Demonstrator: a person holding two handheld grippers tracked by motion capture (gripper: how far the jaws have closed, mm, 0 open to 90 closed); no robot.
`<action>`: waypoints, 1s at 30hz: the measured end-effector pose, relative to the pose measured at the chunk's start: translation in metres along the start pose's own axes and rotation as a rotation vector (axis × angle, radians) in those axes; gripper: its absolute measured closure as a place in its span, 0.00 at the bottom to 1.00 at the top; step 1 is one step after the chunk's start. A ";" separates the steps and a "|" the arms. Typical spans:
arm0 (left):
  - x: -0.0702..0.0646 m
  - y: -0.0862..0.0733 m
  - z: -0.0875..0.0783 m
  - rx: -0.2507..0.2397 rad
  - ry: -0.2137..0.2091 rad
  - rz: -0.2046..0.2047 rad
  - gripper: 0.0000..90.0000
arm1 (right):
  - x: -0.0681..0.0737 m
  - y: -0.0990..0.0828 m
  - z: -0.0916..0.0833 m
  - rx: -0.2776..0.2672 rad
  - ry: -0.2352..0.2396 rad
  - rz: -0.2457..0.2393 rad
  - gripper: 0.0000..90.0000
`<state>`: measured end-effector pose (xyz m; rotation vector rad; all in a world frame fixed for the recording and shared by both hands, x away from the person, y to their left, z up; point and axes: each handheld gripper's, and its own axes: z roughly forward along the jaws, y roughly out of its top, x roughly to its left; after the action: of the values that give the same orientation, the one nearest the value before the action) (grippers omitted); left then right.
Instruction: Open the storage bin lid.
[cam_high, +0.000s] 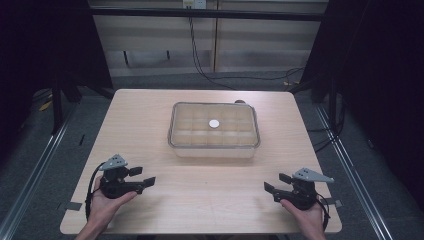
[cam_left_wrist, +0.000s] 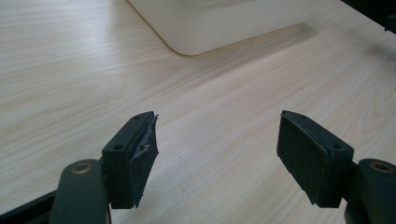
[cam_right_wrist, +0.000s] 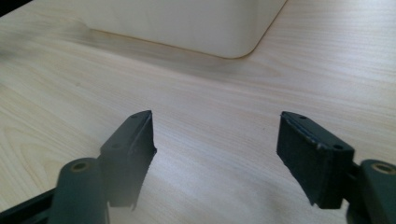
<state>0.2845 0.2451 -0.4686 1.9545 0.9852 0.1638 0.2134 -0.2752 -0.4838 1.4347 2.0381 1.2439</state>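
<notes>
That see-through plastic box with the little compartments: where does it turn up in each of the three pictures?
High view: the box sits mid-table, beyond both hands.
Left gripper view: its rounded corner shows at top centre, past the open jaws.
Right gripper view: its other near corner shows at top centre.
Shared landmark: the pale wooden table.

The left tool hangs with jaws wide apart over the wooden table, the box corner well ahead.
</notes>
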 end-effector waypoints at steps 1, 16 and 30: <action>0.000 0.000 0.000 -0.001 -0.001 -0.005 0.31 | 0.000 0.000 0.001 0.006 0.004 0.005 0.31; 0.003 0.000 0.001 -0.005 0.000 -0.024 0.32 | -0.002 0.002 -0.006 -0.032 0.112 0.047 0.32; -0.006 0.013 0.011 0.024 -0.003 0.008 0.32 | -0.001 0.015 -0.003 -0.063 0.079 0.019 0.41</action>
<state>0.2928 0.2302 -0.4628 1.9802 0.9814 0.1550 0.2203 -0.2754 -0.4706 1.4001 2.0211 1.3808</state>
